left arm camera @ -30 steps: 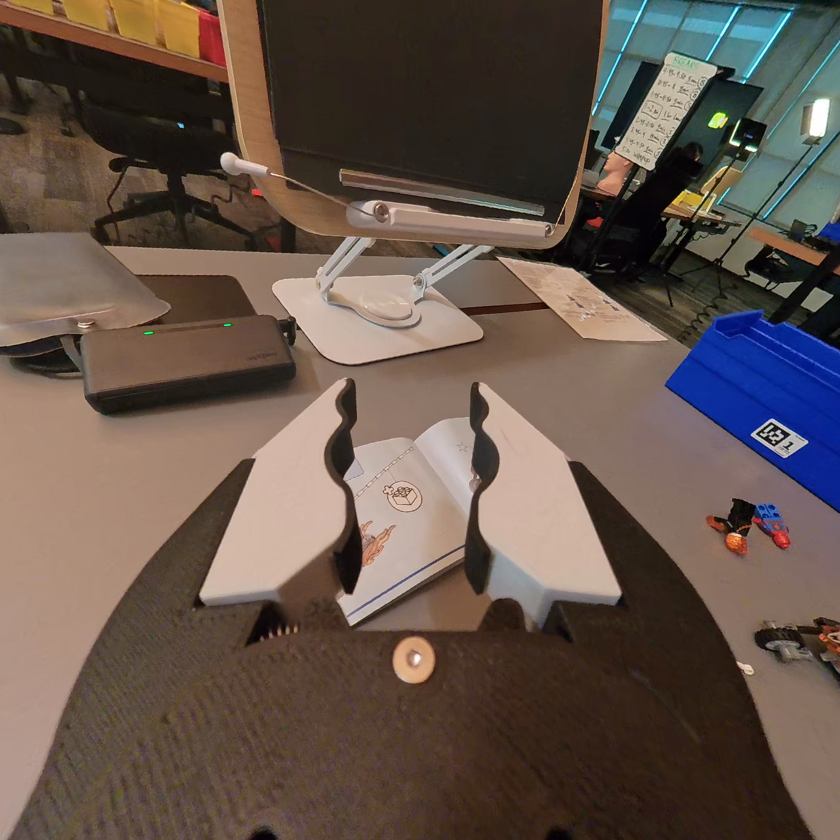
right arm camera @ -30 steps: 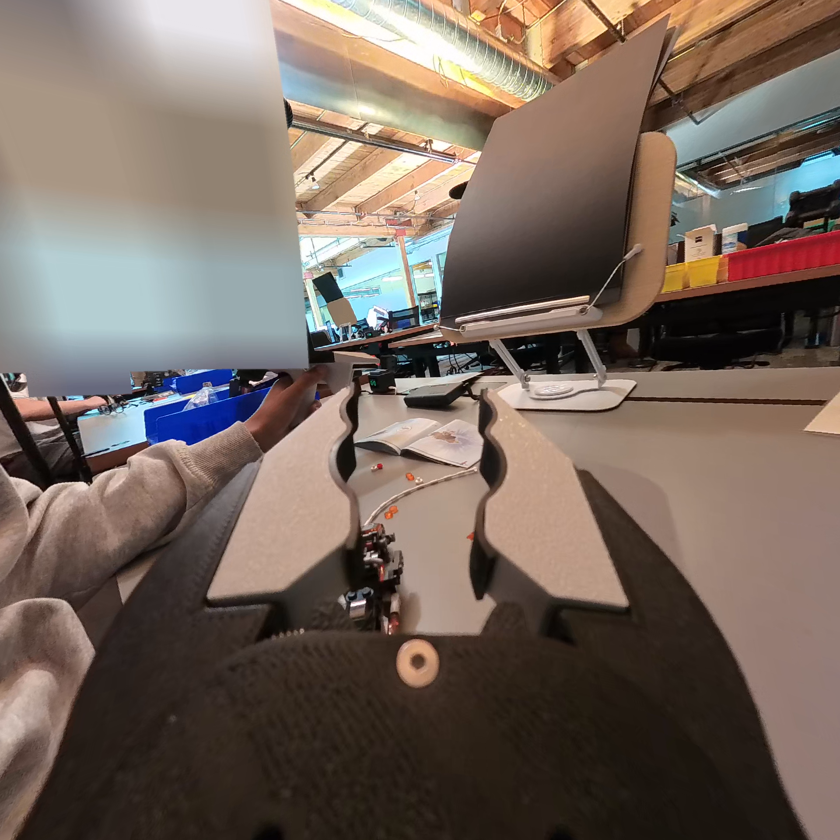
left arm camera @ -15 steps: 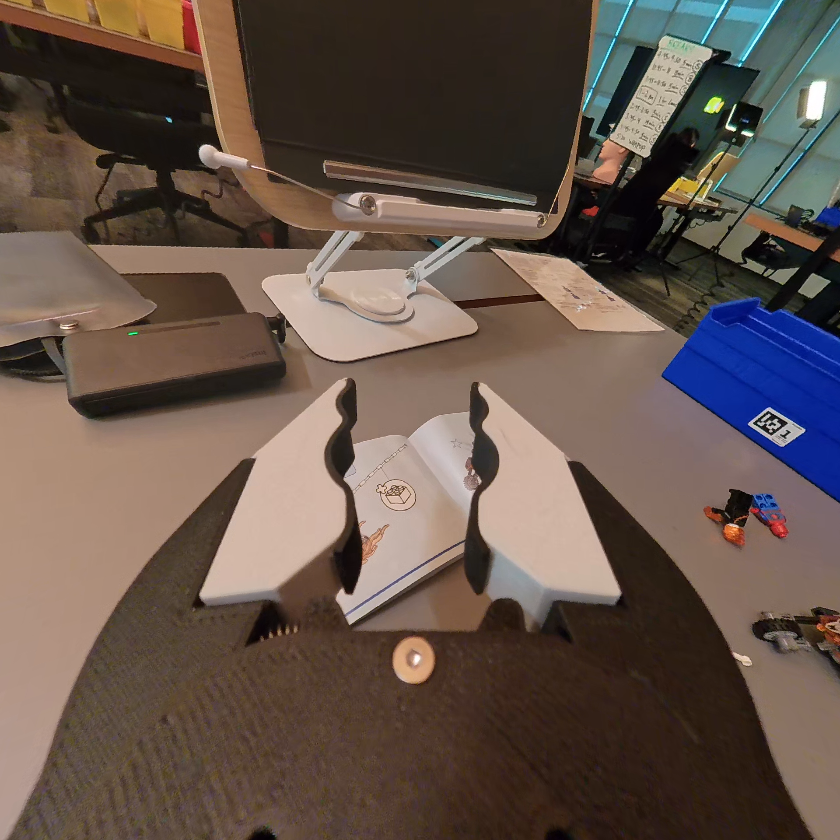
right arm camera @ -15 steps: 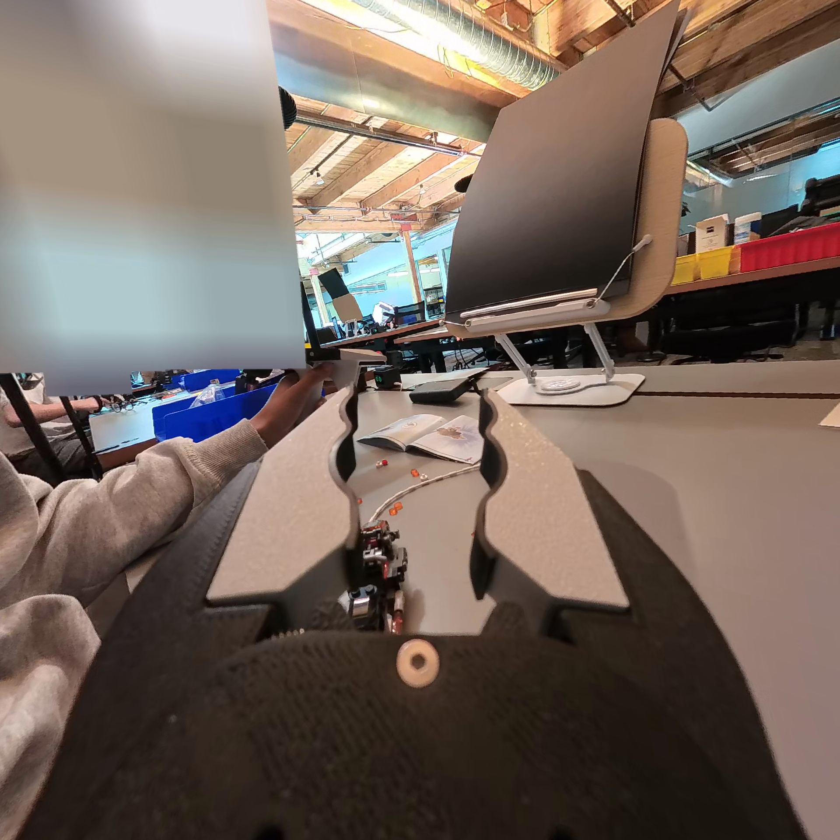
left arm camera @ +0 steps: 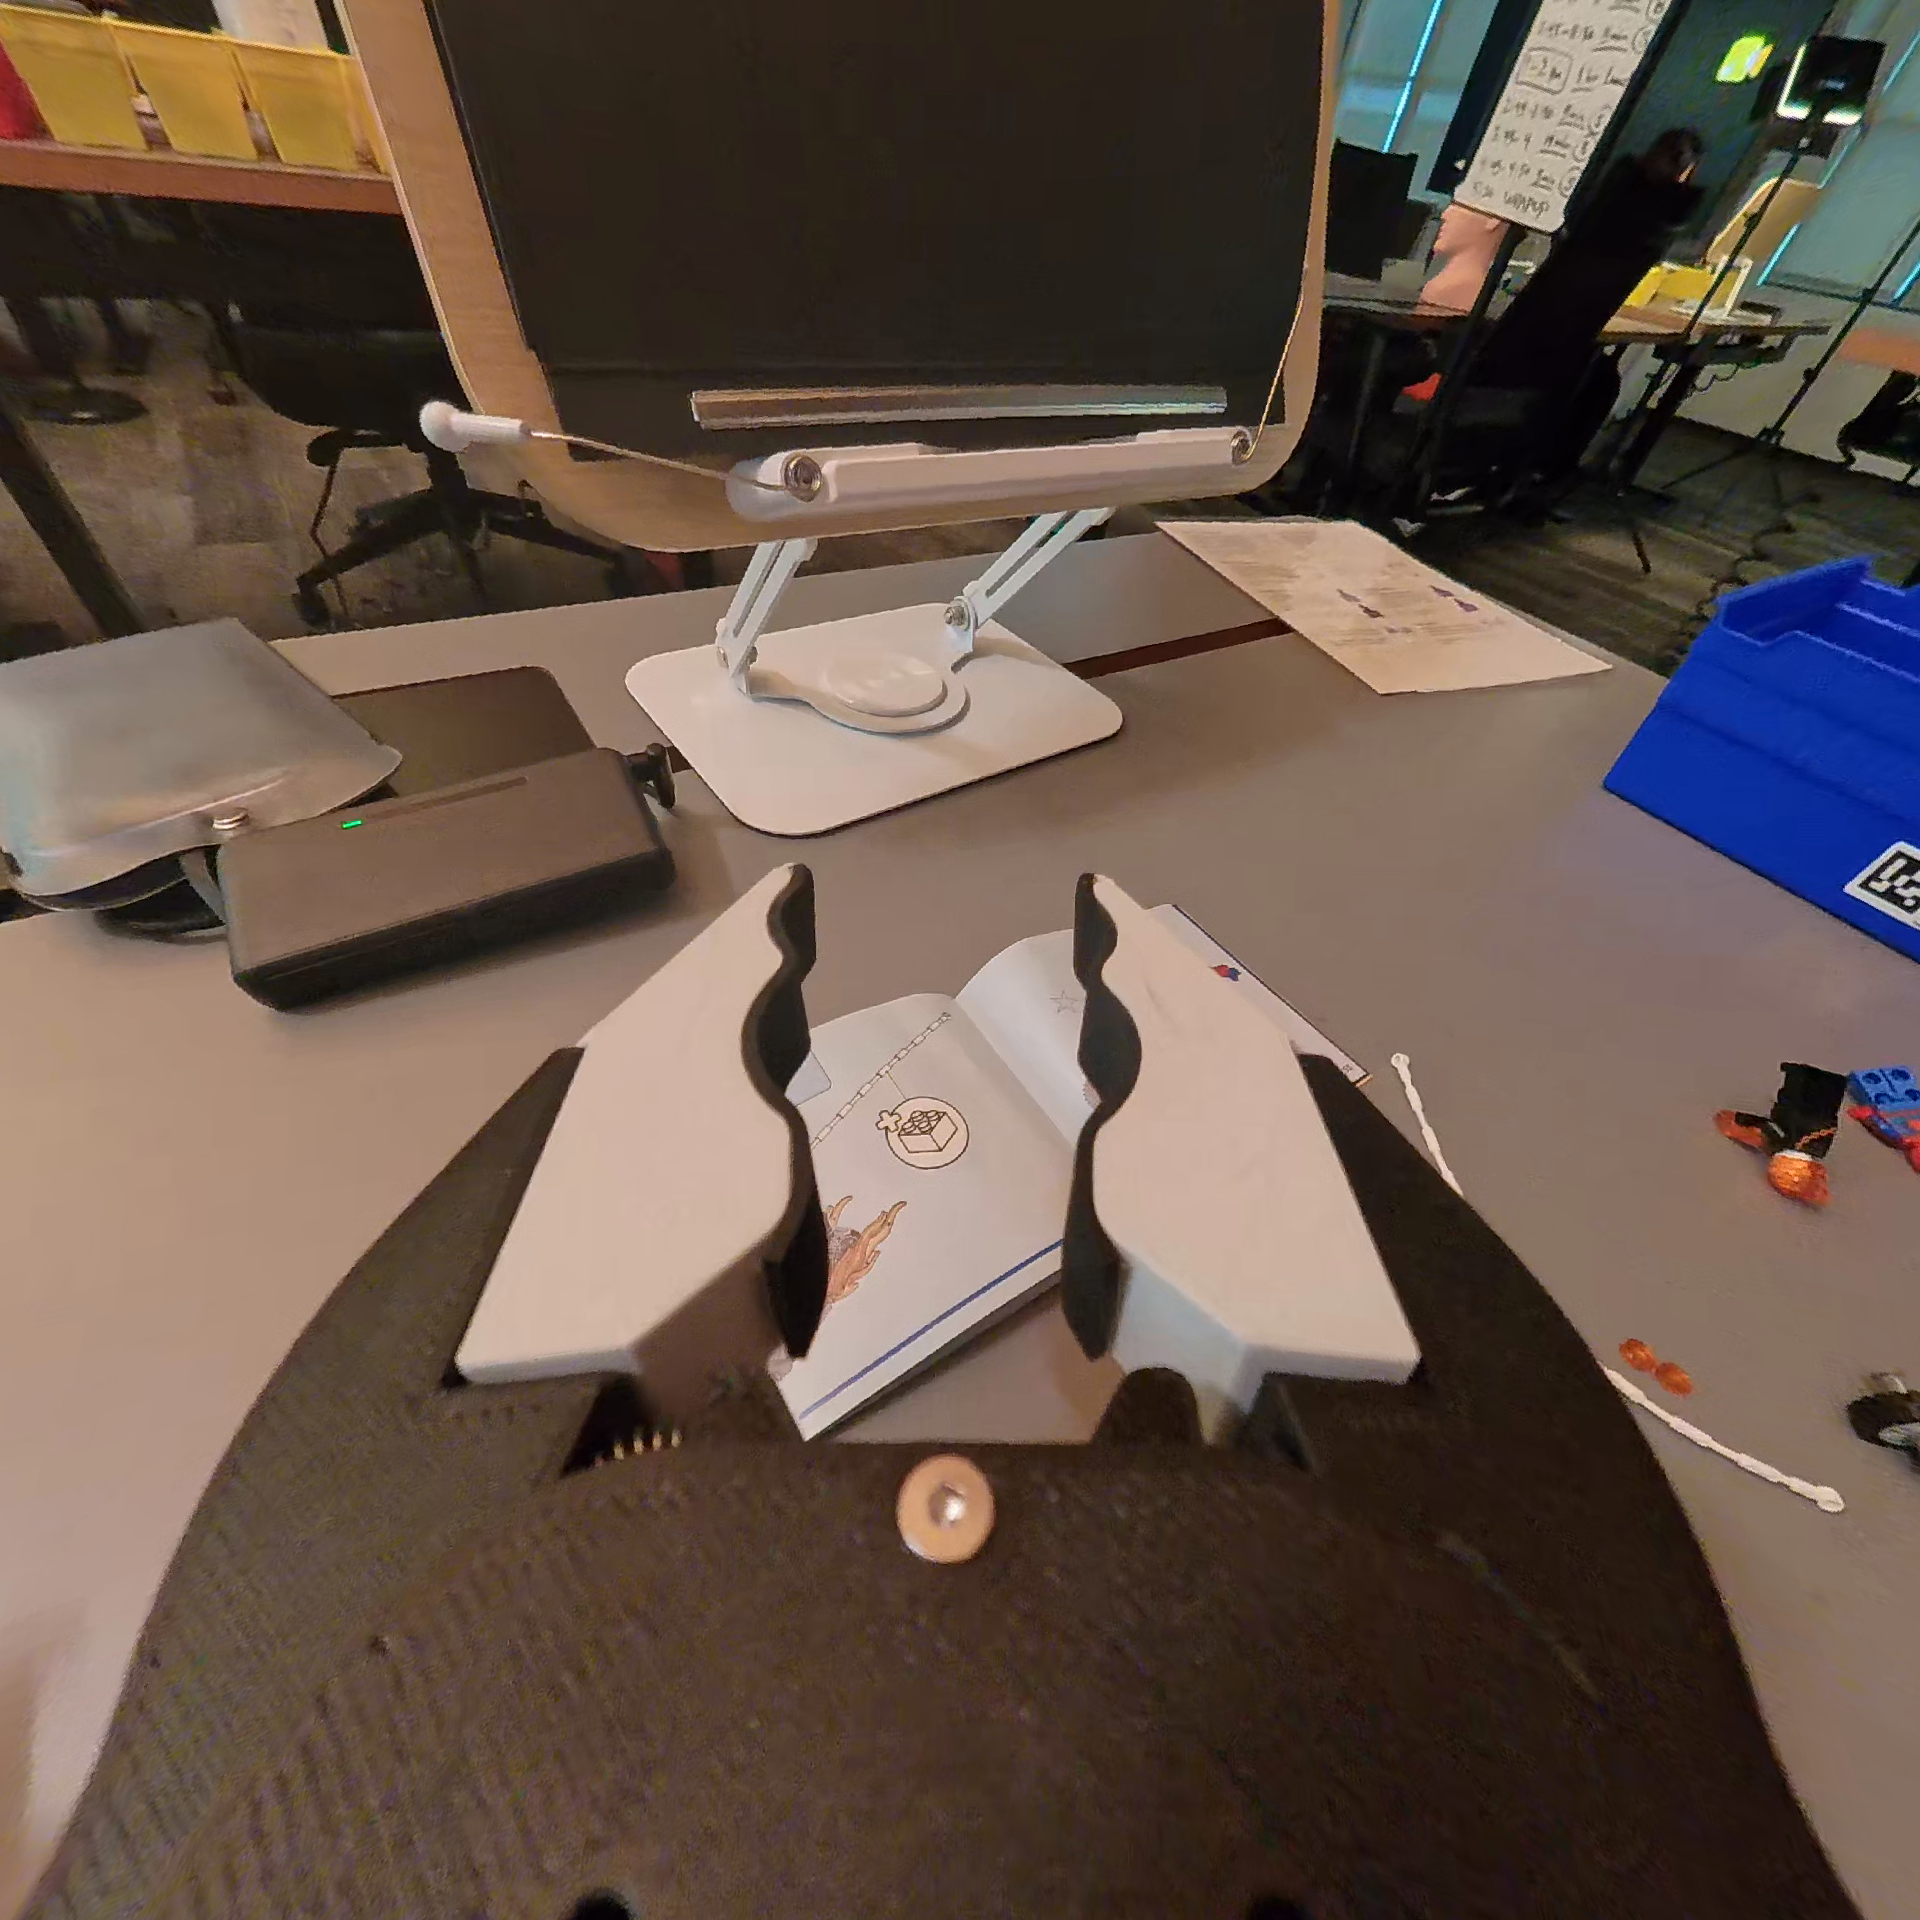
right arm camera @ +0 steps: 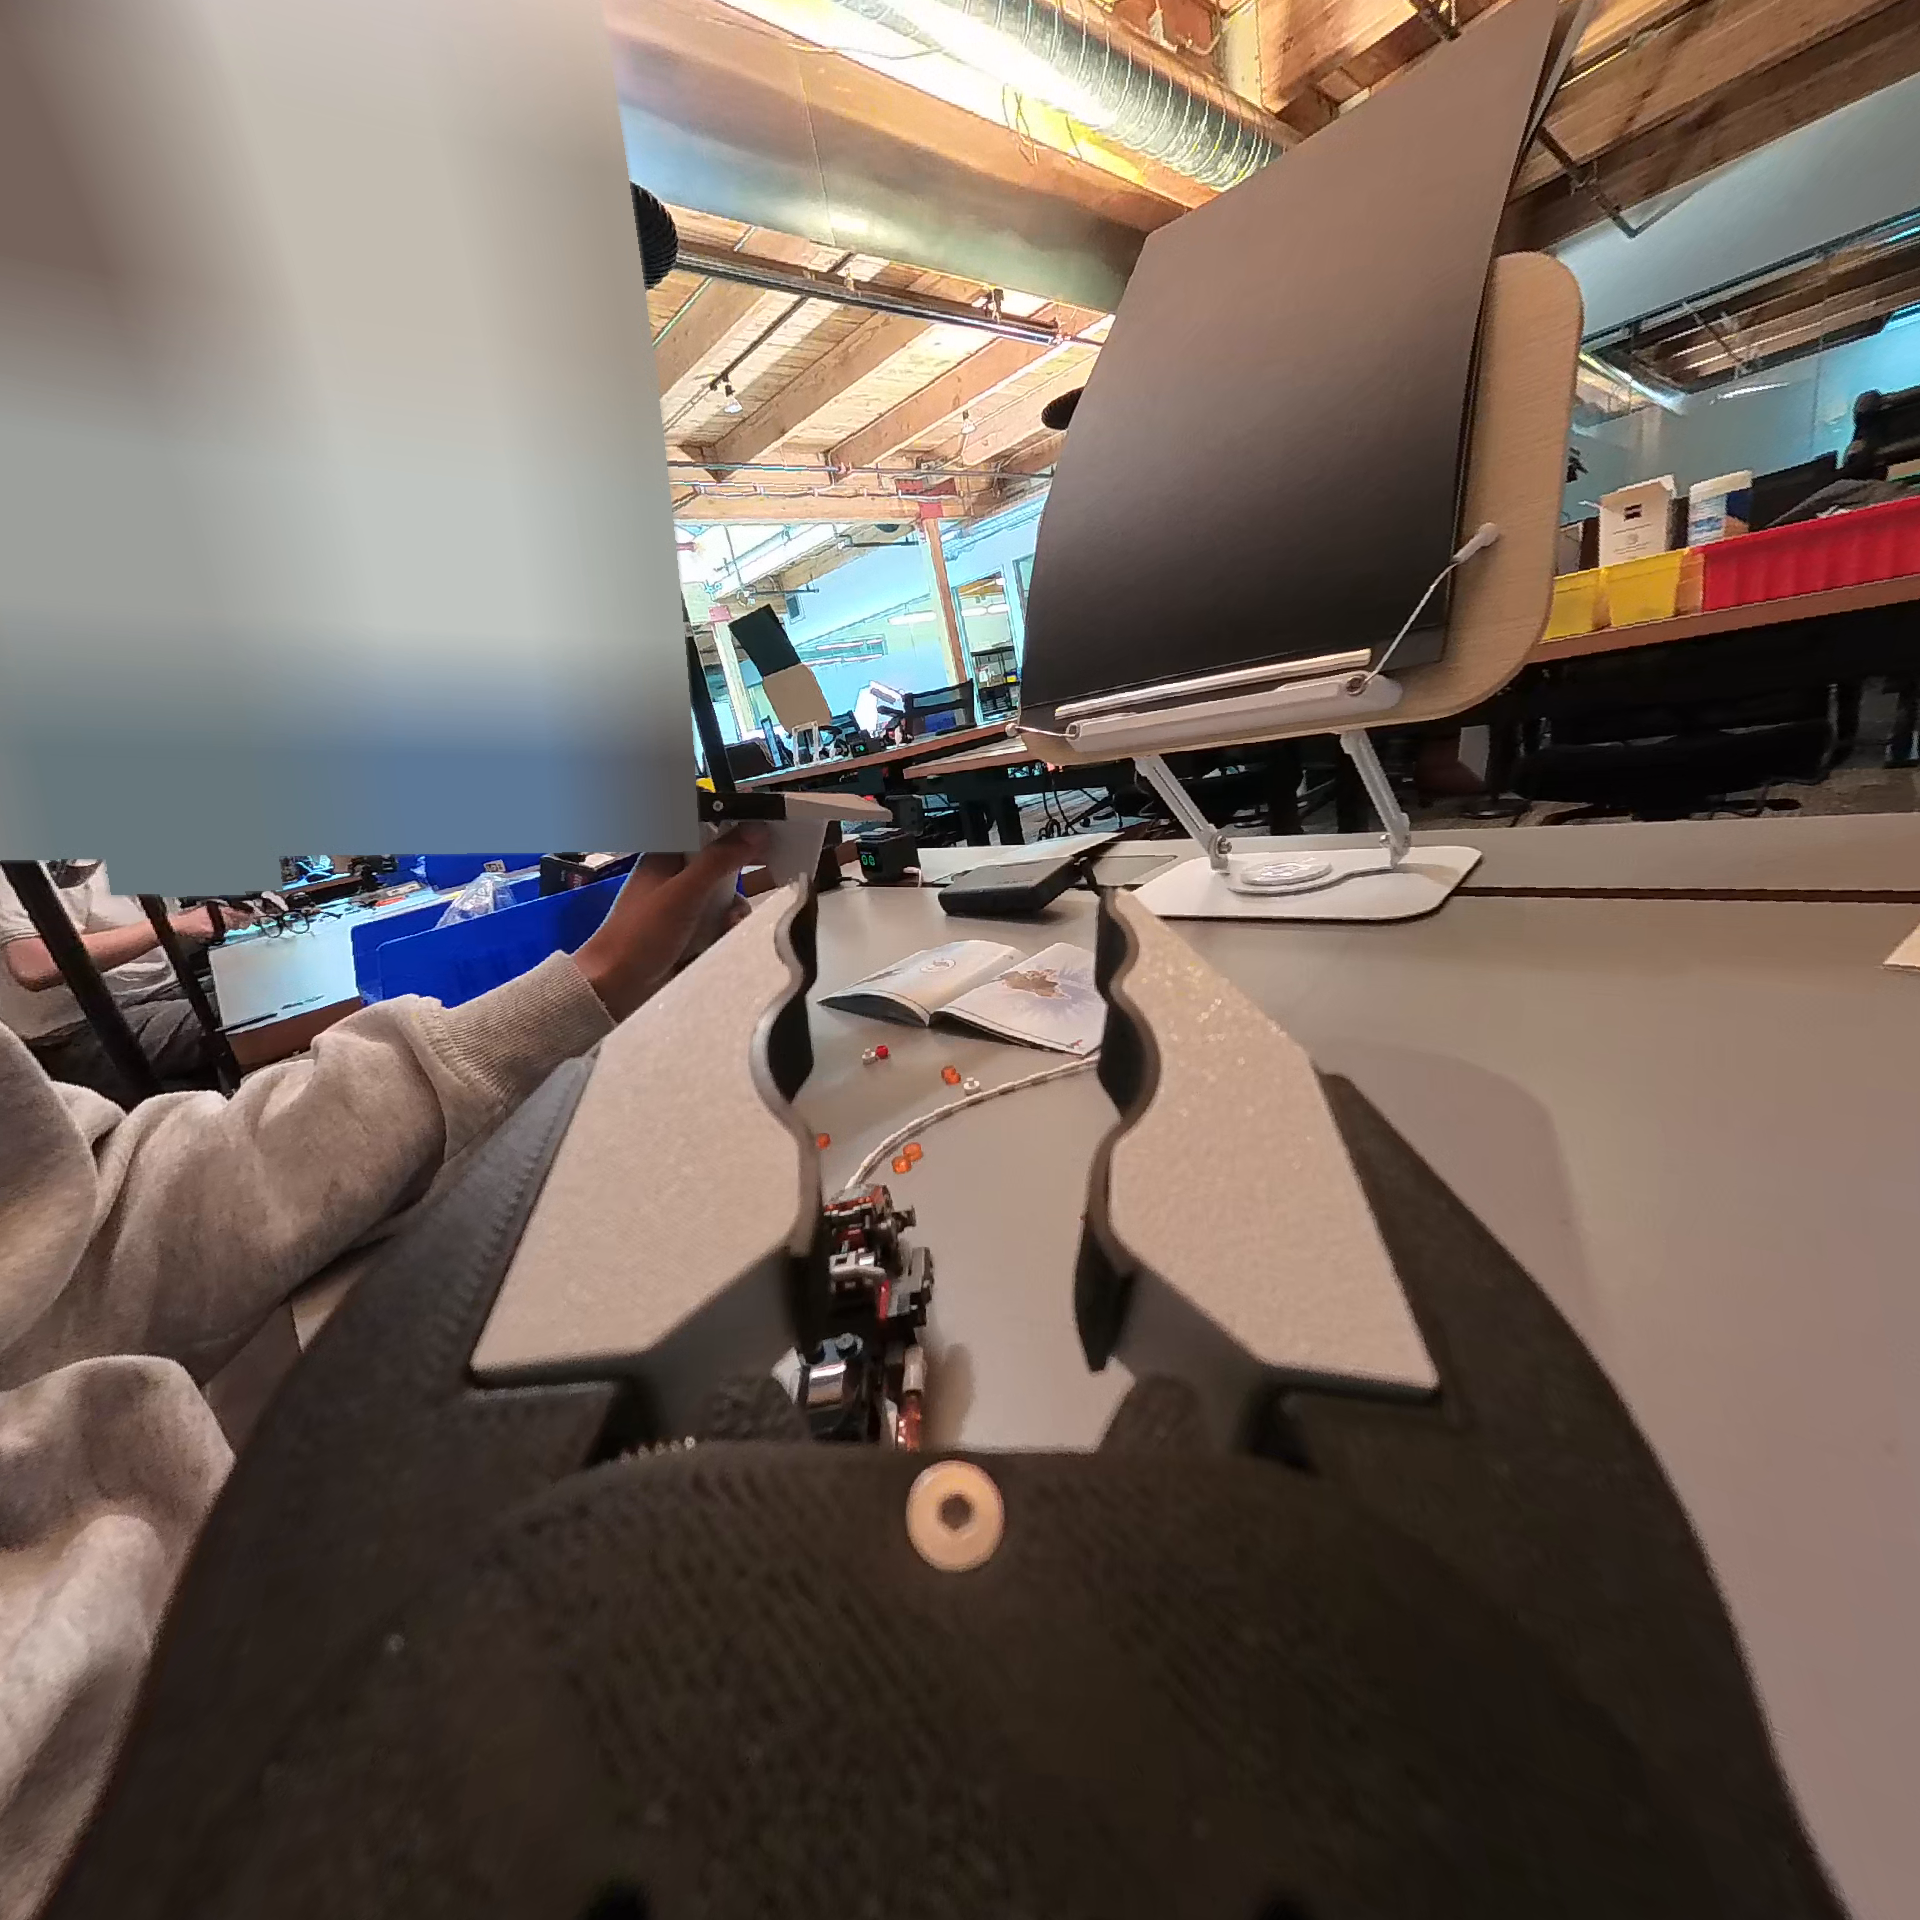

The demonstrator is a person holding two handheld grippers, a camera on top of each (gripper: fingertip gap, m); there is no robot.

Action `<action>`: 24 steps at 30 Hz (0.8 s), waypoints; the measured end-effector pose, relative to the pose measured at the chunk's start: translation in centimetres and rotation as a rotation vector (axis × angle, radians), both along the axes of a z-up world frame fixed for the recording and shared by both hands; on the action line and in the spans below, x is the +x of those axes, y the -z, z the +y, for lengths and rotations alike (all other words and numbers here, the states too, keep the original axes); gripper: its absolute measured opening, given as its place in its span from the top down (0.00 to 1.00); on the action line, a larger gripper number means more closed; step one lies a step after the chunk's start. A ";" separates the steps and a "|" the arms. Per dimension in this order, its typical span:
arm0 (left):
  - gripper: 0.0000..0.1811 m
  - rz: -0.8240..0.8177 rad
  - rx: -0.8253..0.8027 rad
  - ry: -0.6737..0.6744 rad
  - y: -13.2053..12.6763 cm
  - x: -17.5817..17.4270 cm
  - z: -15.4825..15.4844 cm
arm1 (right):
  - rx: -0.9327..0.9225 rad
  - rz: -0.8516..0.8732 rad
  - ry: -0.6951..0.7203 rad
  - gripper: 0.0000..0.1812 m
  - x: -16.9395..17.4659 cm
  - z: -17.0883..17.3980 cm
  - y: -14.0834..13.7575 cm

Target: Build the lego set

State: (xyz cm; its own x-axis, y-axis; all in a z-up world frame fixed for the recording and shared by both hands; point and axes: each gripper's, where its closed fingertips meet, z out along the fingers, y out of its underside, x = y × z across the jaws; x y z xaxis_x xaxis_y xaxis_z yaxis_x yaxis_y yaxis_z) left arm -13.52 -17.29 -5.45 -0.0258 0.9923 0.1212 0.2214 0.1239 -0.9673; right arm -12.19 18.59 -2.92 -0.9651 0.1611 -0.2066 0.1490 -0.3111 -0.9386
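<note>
Two tongs, left [left arm camera: 940, 1101] and right [right arm camera: 951, 1112], gape empty; one dark lego sub-build [right arm camera: 868, 1314] stands assembled, orange studs [right arm camera: 909, 1158] loose on the tabletop [right arm camera: 1558, 1091].

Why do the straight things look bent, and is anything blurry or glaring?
Left wrist view: the wide lens bows the book stand, and the picture is dim but sharp. Right wrist view: bright ceiling lights glare overhead, the lego model between the open fingers is slightly soft, and the grey patch was added afterwards.

Open-plan workshop: bin shelves [left arm camera: 187, 104], workbenches [right arm camera: 935, 753]
</note>
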 end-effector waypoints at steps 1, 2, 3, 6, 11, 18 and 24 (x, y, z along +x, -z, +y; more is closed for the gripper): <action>0.73 0.004 0.001 0.000 -0.1 0.0 0.0 | 0.000 -0.001 -0.001 0.71 0.0 0.0 0.0; 0.73 0.007 0.001 0.000 -0.1 0.0 0.0 | 0.000 -0.002 -0.002 0.71 0.0 0.0 0.0; 0.73 0.009 0.003 0.000 -0.2 0.0 0.0 | 0.000 -0.002 -0.002 0.71 0.0 0.0 0.0; 0.73 0.019 0.021 0.007 -0.3 0.1 0.1 | -0.001 -0.003 -0.002 0.71 0.0 0.0 0.0; 0.73 0.057 0.077 0.034 -1.0 0.2 0.6 | -0.001 -0.002 0.004 0.71 -0.1 0.0 0.0; 0.73 0.230 0.269 0.097 -4.7 2.0 0.2 | 0.026 0.008 0.078 0.71 -1.6 -0.1 0.1; 0.73 0.289 0.325 0.155 -6.7 3.7 0.7 | 0.142 0.026 0.171 0.72 -2.9 -1.0 1.4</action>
State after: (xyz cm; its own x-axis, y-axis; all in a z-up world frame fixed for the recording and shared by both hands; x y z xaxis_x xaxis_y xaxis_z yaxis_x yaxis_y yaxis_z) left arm -9.83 -16.56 1.22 0.2006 0.8911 0.4072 -0.0119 0.4178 -0.9085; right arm -15.10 17.60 -4.33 -0.9259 0.3487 -0.1453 0.0802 -0.1943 -0.9776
